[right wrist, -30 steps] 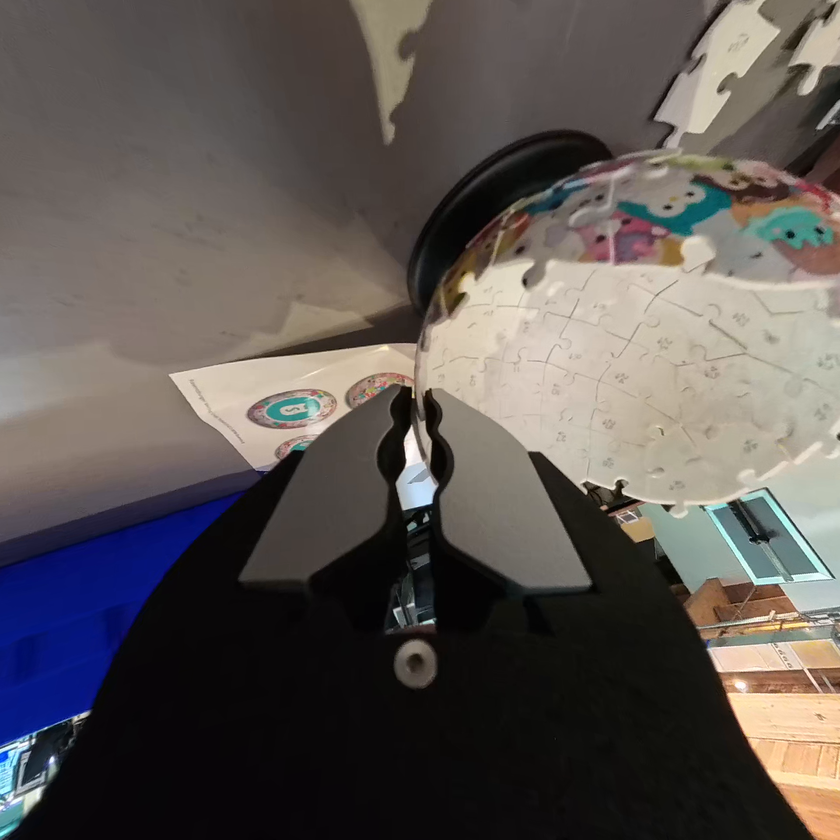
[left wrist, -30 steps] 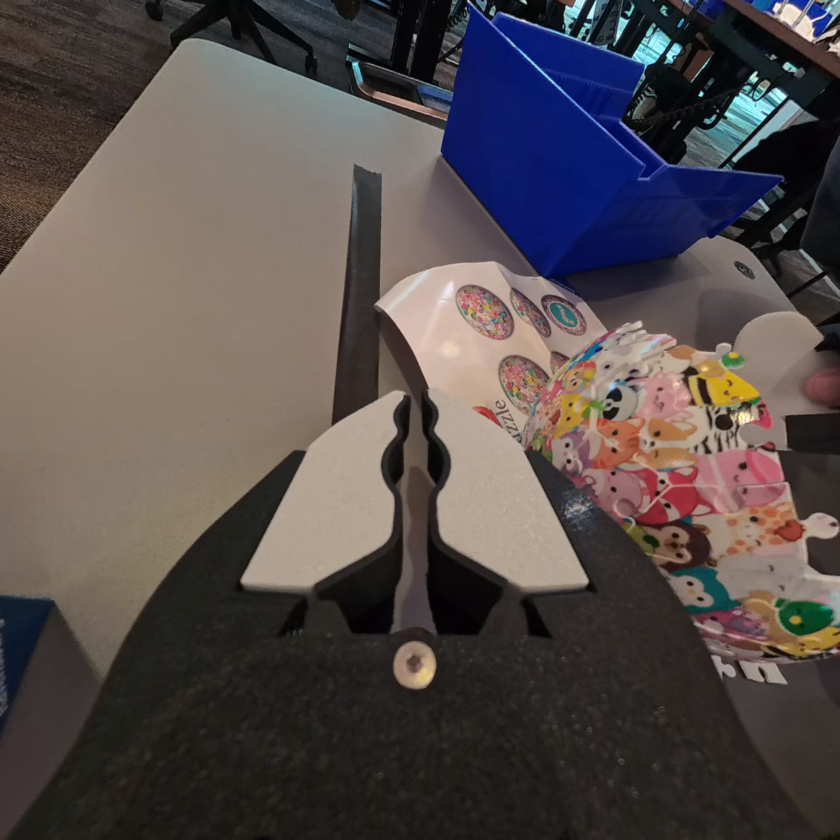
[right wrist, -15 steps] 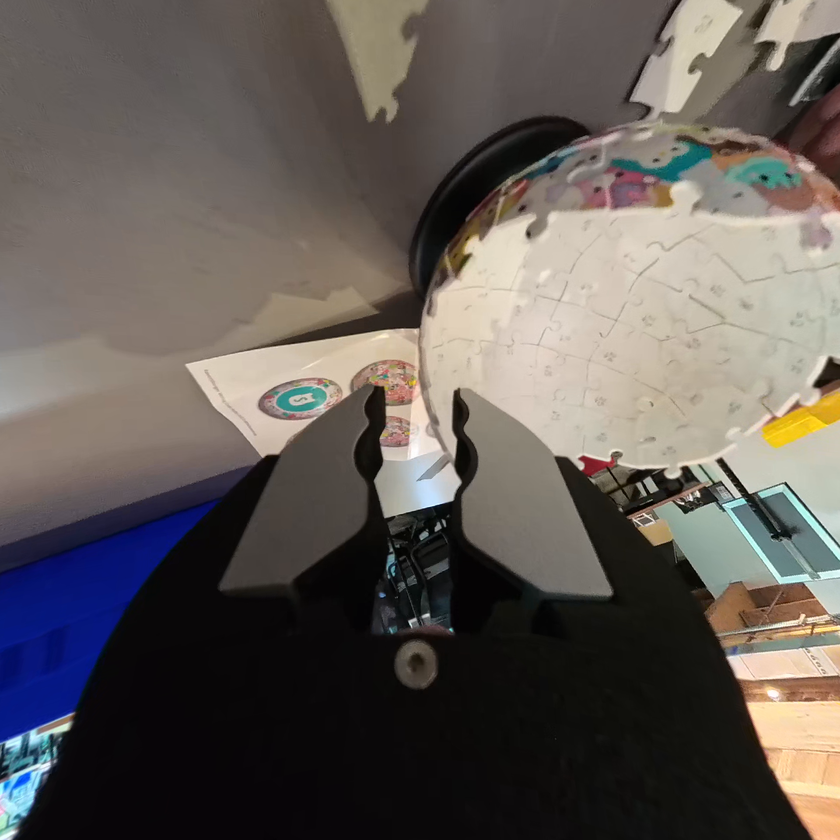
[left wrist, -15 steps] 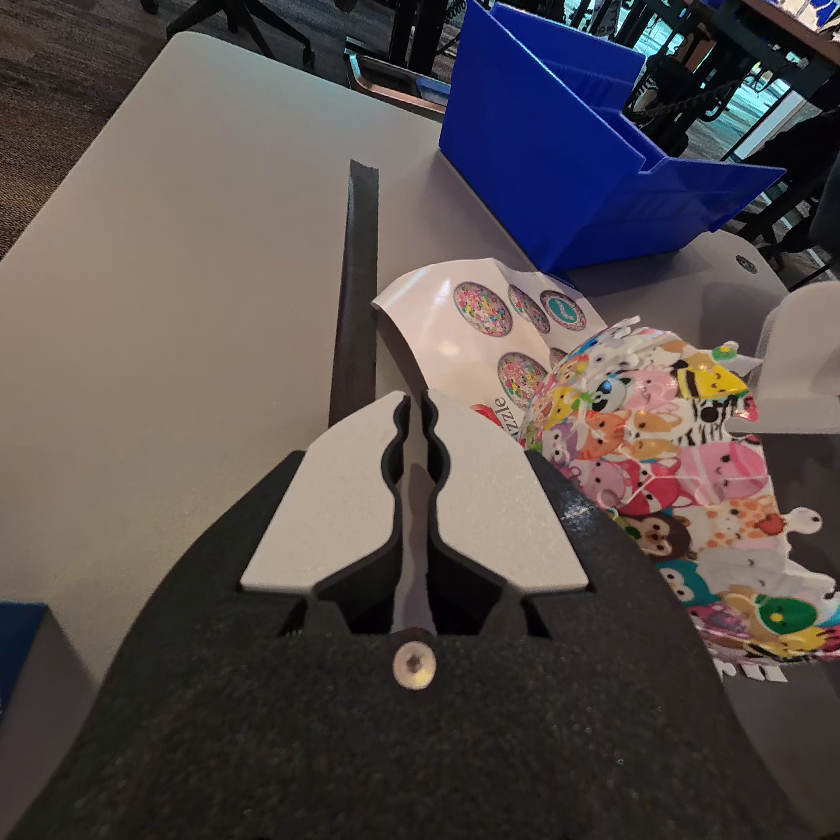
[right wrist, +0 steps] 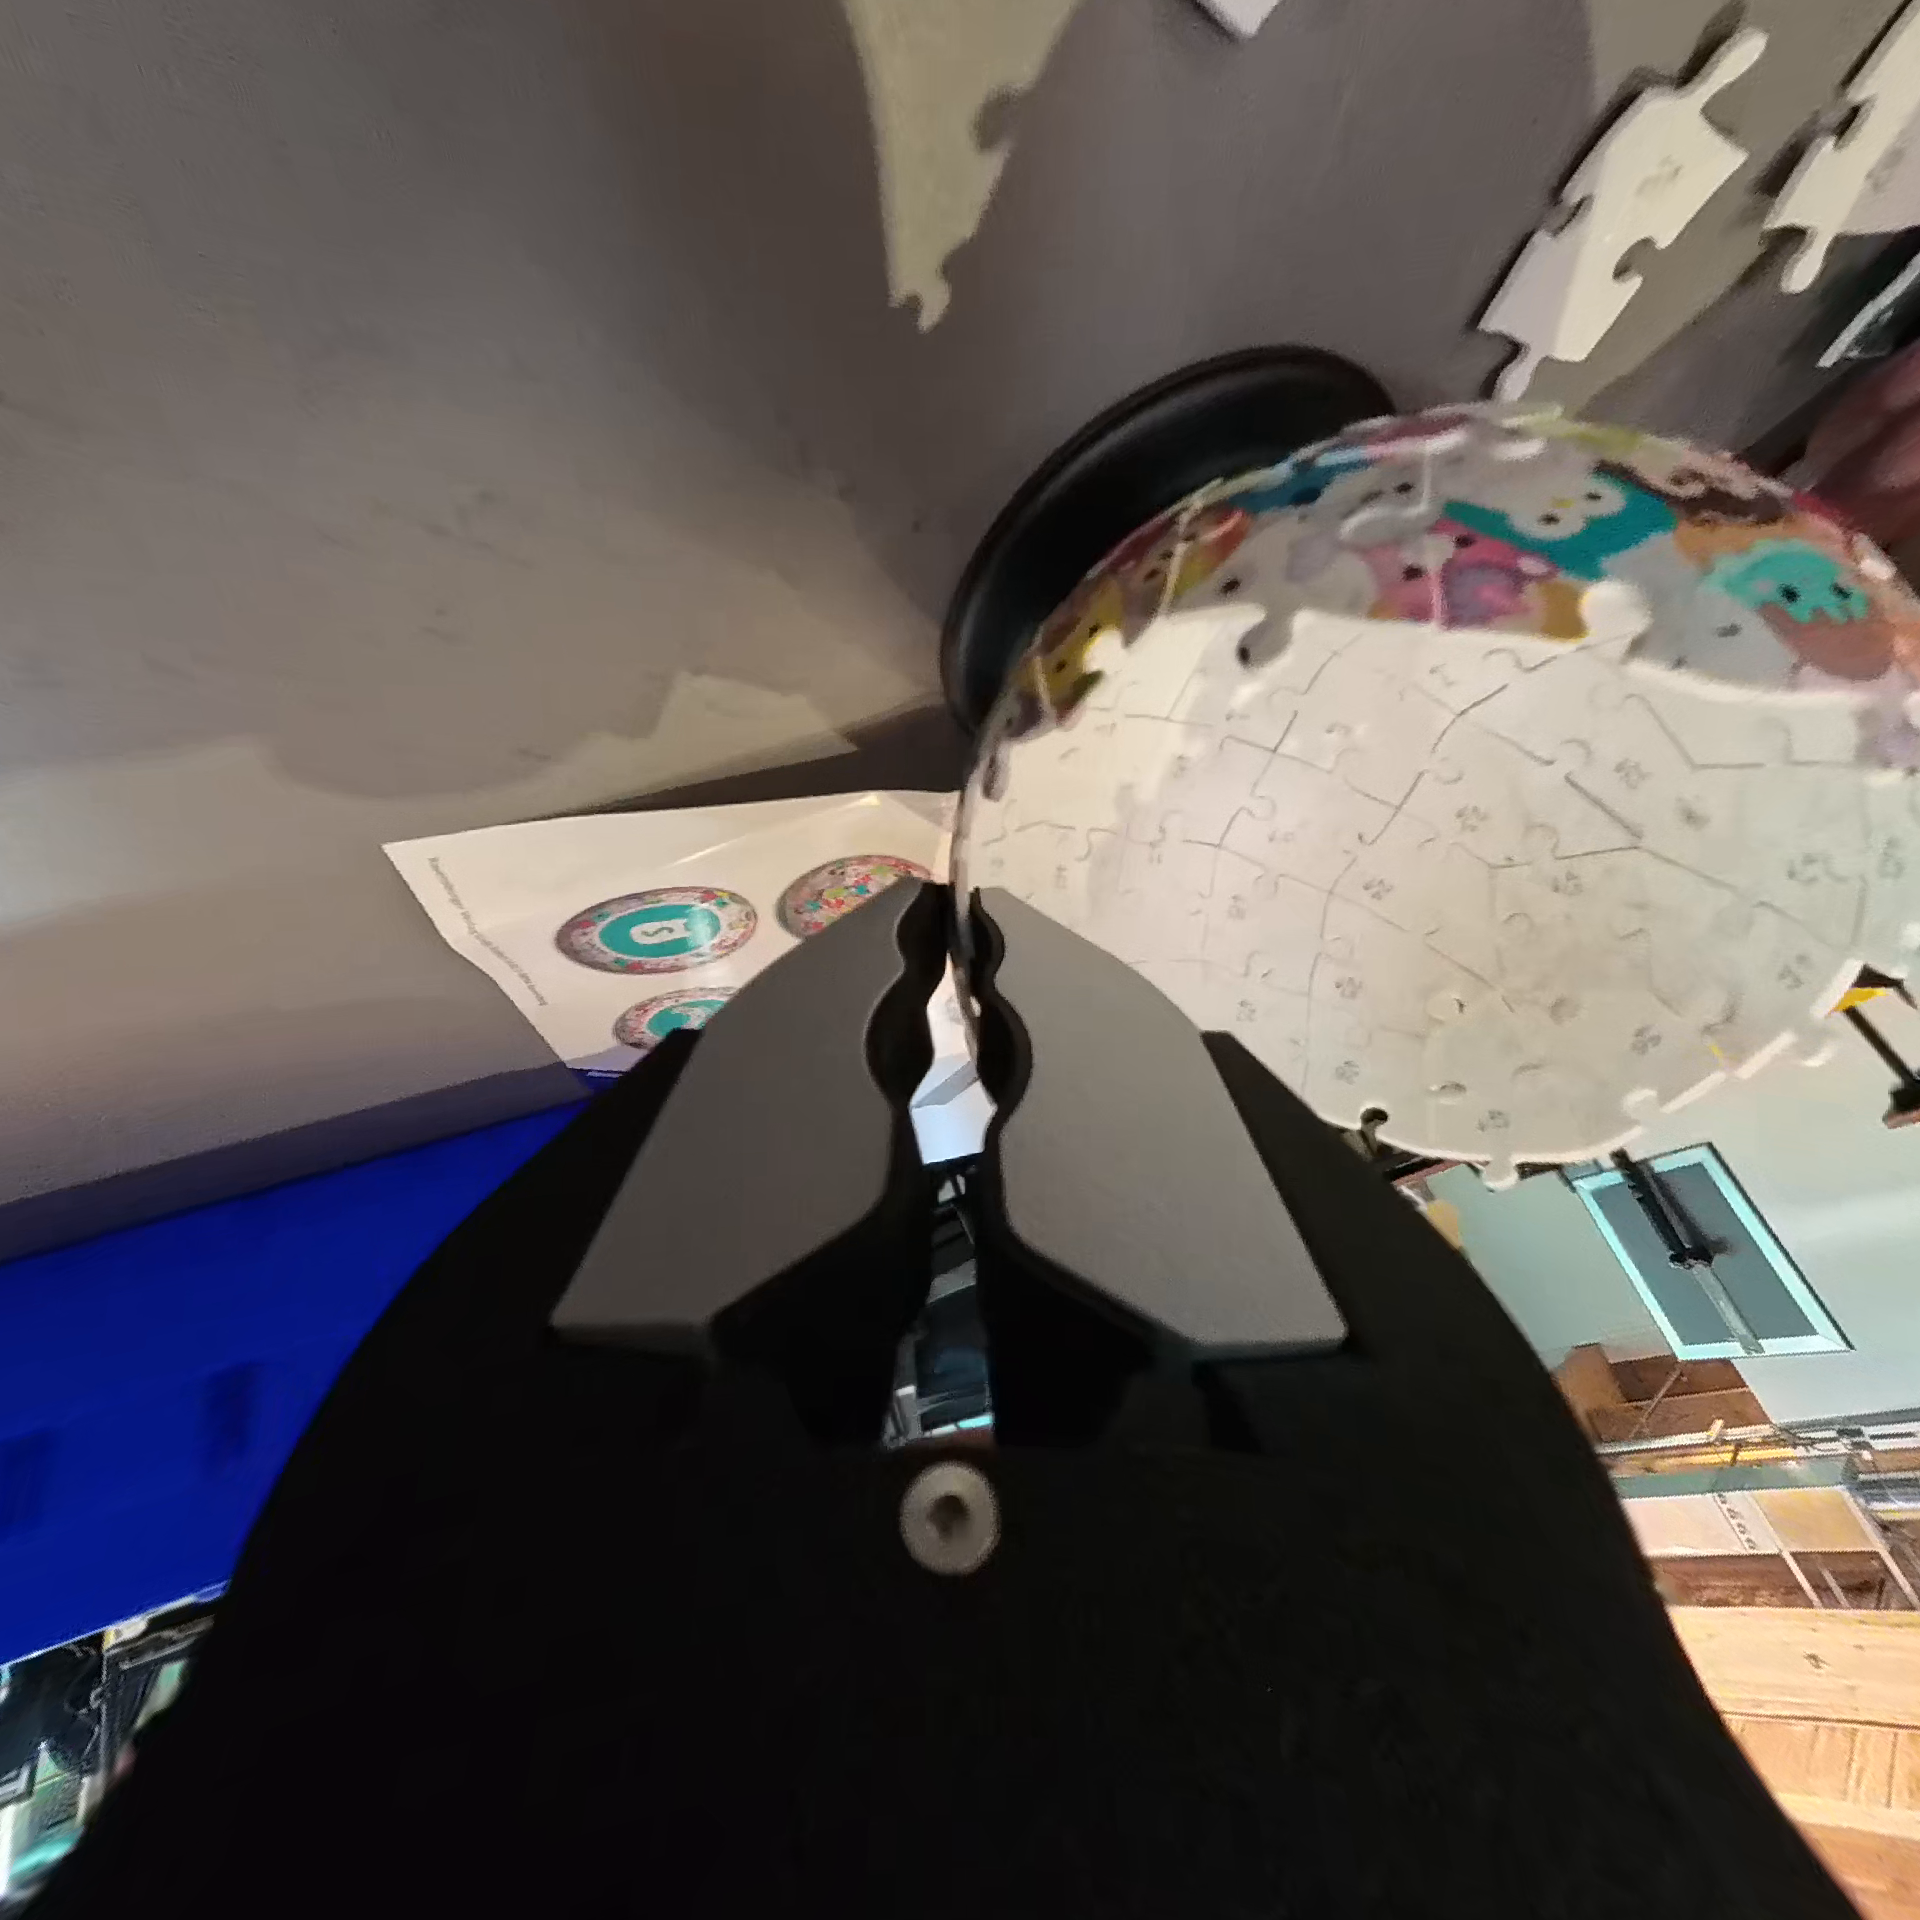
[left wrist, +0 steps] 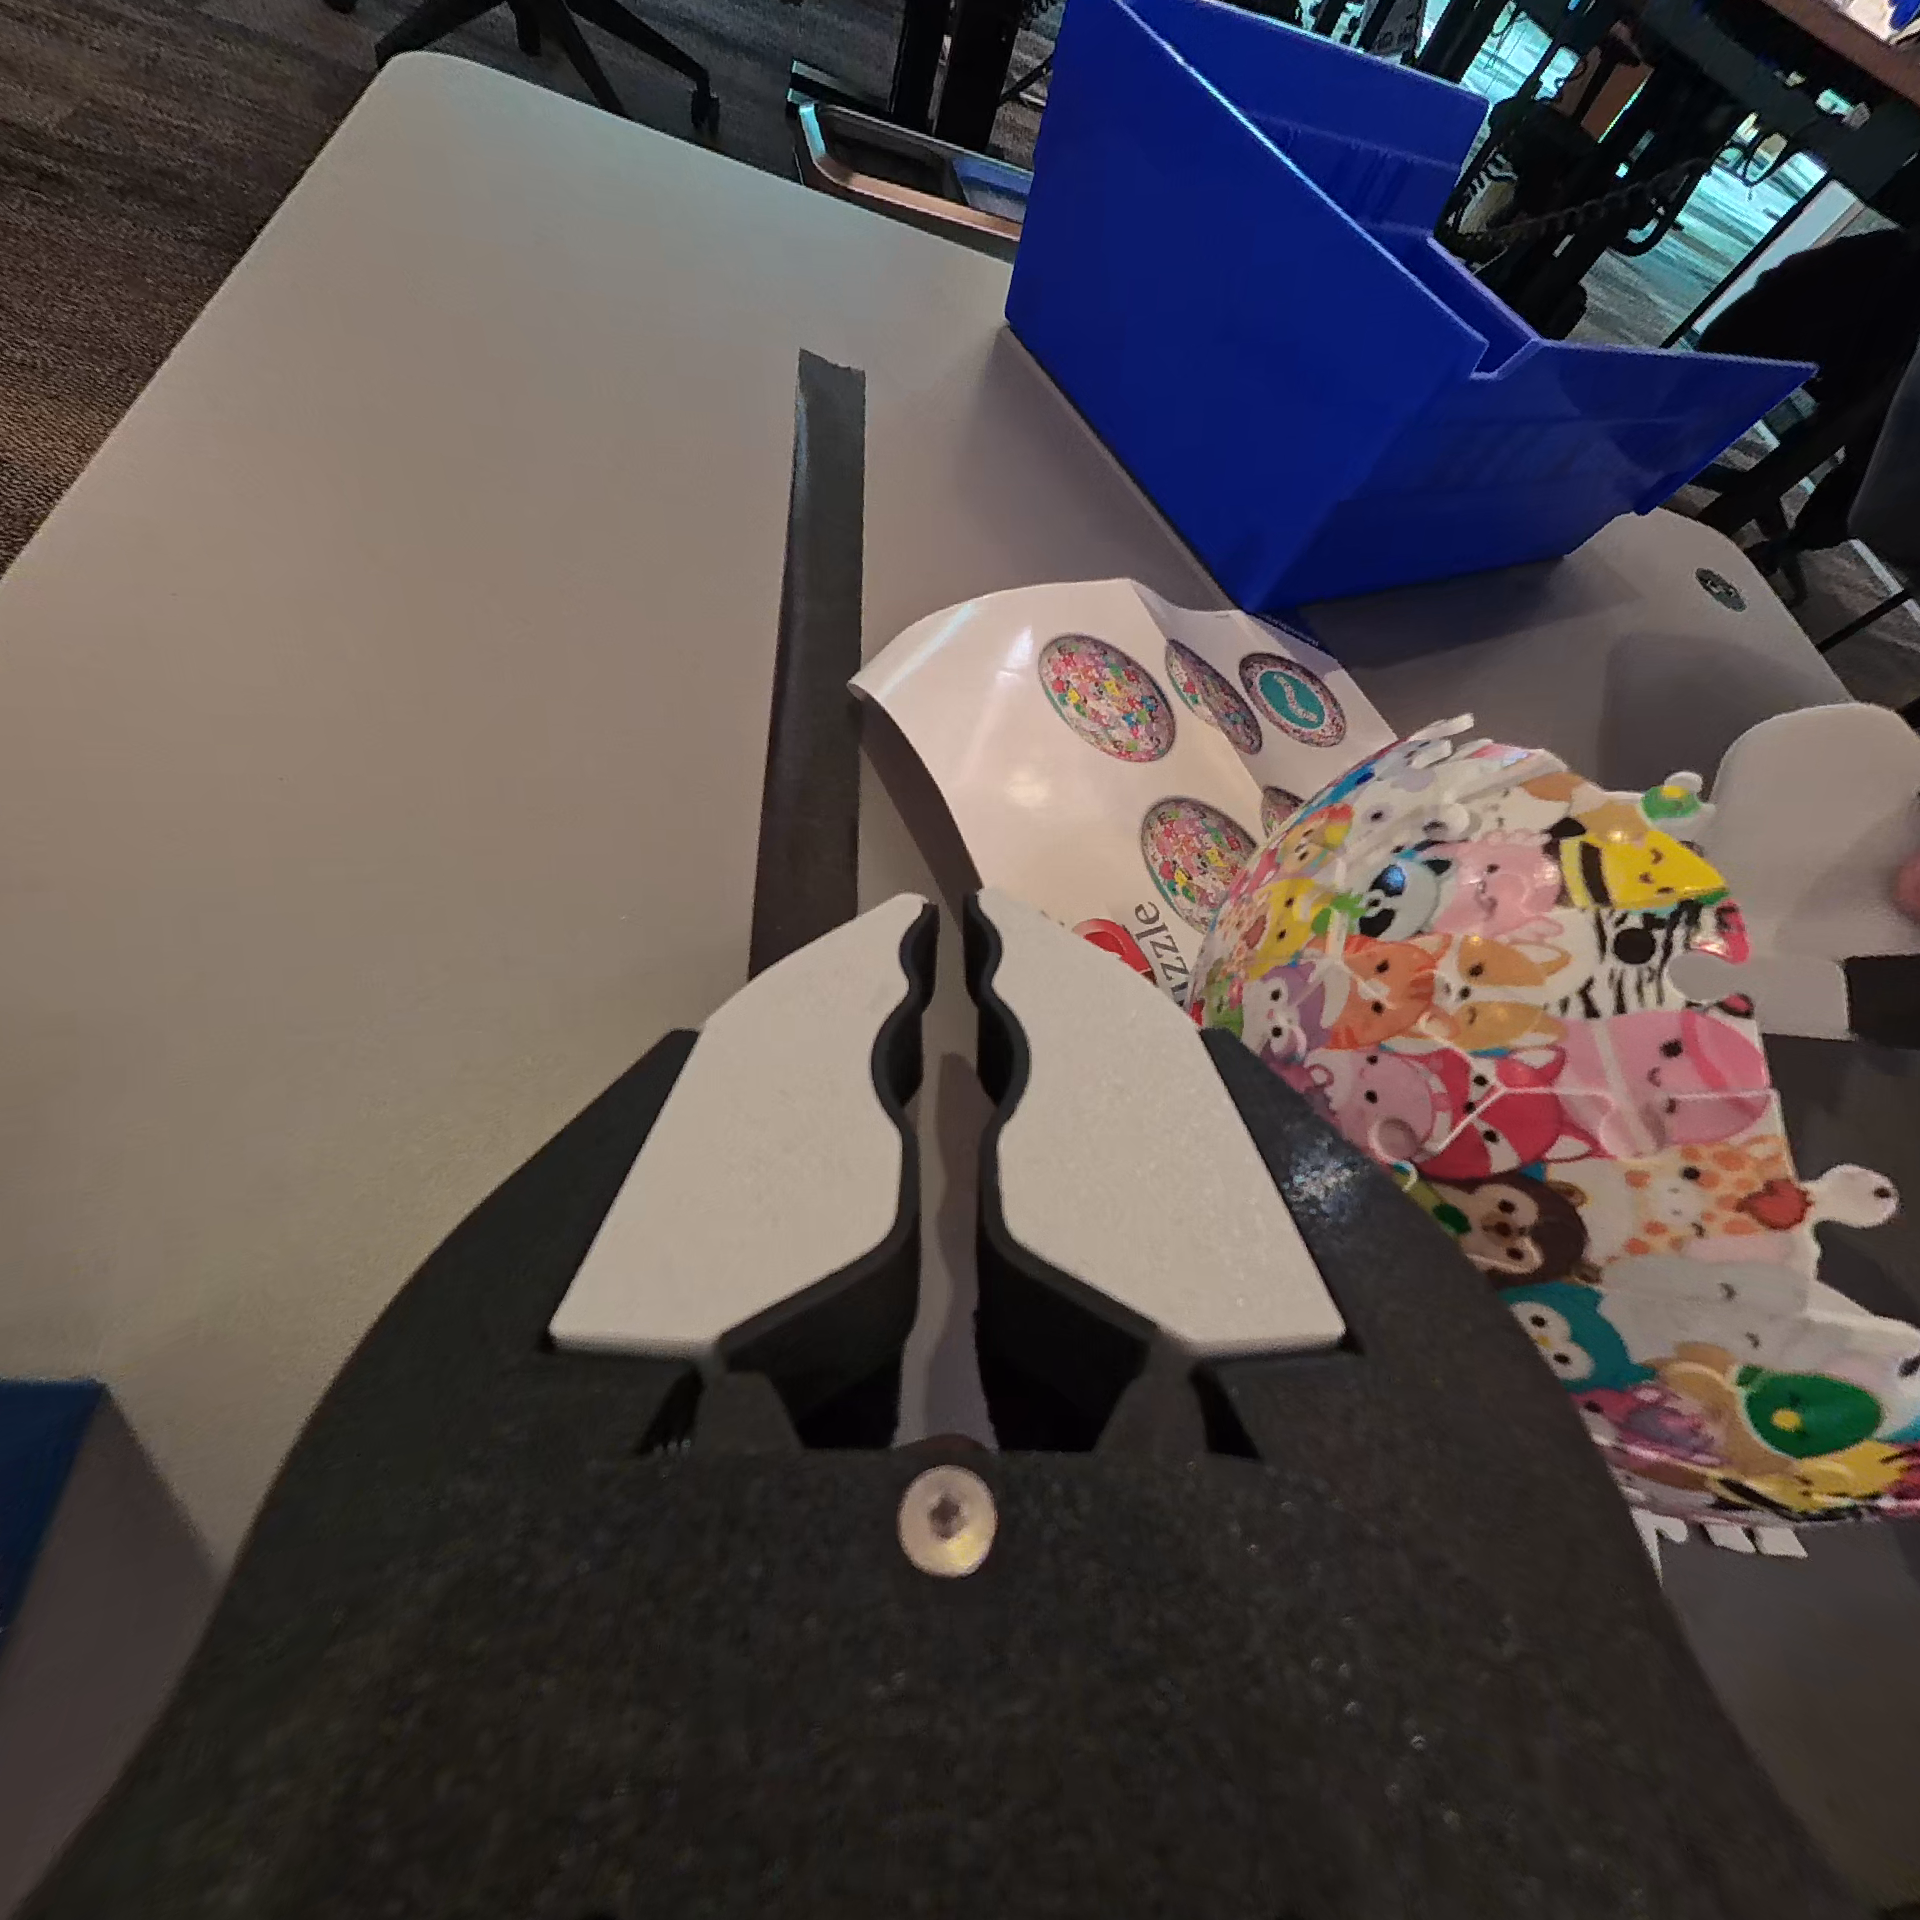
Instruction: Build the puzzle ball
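Note:
The partly built puzzle ball [left wrist: 1507, 1039] is a curved shell, printed with colourful animals outside and white inside [right wrist: 1455, 883]. It hangs above the table to the right of my left gripper [left wrist: 948, 914], which is shut with nothing between its fingers. My right gripper [right wrist: 961, 909] is shut on the shell's rim at its left edge. One of the right gripper's pale fingers [left wrist: 1808, 831] shows at the right edge of the left wrist view, behind the shell. The right wrist view is upside down. A black round stand [right wrist: 1091, 499] lies on the table beyond the shell.
A white instruction sheet [left wrist: 1039, 748] lies under the ball, also in the right wrist view [right wrist: 644, 904]. A blue bin [left wrist: 1299, 364] stands at the back. A black tape strip [left wrist: 816, 623] runs along the table. Loose white pieces [right wrist: 1621, 208] lie near the stand. A blue-grey box [left wrist: 52, 1507] is at the near left. The grippers' ends are close to 15 cm from one another.
My right gripper held the shell's rim, opened half a second ago, and has shut on the rim again. The shell shifted slightly. My left gripper stayed shut and nearly still.

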Action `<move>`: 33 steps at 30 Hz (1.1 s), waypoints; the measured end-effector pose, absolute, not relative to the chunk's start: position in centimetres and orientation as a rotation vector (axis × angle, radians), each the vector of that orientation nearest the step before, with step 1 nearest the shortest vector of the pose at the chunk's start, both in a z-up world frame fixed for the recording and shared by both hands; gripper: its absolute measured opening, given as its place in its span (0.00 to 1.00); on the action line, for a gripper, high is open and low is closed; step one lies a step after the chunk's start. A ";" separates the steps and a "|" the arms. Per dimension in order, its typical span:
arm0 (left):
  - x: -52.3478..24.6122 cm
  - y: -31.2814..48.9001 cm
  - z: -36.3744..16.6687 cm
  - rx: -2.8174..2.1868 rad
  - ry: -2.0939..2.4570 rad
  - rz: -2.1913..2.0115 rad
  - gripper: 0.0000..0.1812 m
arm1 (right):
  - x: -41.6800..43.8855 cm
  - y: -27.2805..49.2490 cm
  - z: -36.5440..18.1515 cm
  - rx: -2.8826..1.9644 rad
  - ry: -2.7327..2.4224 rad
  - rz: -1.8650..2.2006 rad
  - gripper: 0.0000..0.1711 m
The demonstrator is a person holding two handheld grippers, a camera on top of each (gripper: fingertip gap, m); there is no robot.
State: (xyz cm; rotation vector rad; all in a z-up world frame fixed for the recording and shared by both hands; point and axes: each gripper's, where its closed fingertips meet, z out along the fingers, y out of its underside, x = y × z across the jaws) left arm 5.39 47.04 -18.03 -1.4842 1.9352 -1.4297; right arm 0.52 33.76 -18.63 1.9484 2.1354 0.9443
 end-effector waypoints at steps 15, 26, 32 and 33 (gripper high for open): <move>5.2 47.0 -17.7 -1.473 1.949 -1.435 0.02 | -2.4 36.0 -9.6 3.085 2.037 0.881 0.19; 3.8 45.3 -16.3 -1.448 2.058 -1.506 0.02 | 0.3 42.3 -11.0 2.992 2.062 1.106 0.17; 3.9 45.2 -16.5 -1.458 2.084 -1.431 0.02 | 2.5 43.7 -13.3 2.966 1.964 1.030 0.17; 3.9 45.3 -16.4 -1.461 2.077 -1.433 0.02 | 2.6 43.7 -13.7 2.978 1.948 0.991 0.17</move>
